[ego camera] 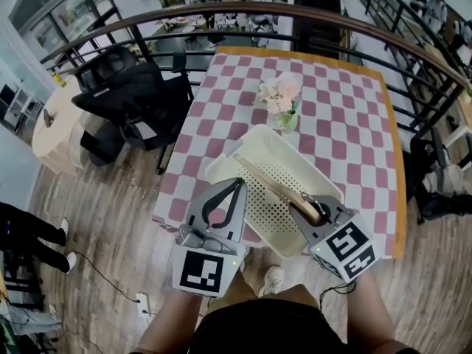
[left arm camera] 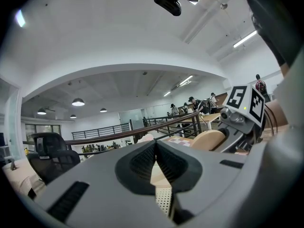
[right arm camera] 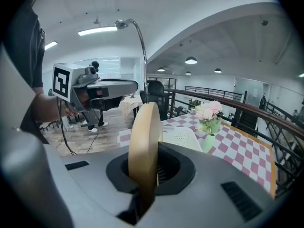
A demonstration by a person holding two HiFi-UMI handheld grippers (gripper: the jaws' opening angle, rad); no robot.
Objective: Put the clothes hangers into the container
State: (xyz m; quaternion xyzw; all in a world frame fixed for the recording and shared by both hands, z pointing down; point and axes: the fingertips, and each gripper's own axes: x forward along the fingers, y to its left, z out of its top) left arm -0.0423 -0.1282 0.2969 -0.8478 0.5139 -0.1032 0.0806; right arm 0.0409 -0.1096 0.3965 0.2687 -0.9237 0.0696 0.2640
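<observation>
A wooden clothes hanger point(ego camera: 276, 186) lies slanted over the white perforated container point(ego camera: 221, 169) on the checkered table. My right gripper point(ego camera: 316, 211) is shut on its near end. In the right gripper view the hanger point(right arm camera: 144, 141) stands on edge between the jaws, its metal hook point(right arm camera: 141, 46) curving up, with the container point(right arm camera: 183, 136) beyond. My left gripper point(ego camera: 237, 185) hovers at the container's near left rim, shut with nothing in it. In the left gripper view its tips point(left arm camera: 155, 145) meet; the hanger point(left arm camera: 206, 139) and container point(left arm camera: 164, 201) show past them.
A vase of pink flowers point(ego camera: 282, 98) stands just behind the container on the checkered tablecloth point(ego camera: 346, 116). A black office chair point(ego camera: 133, 94) is left of the table. A curved railing point(ego camera: 310, 12) runs behind and to the right.
</observation>
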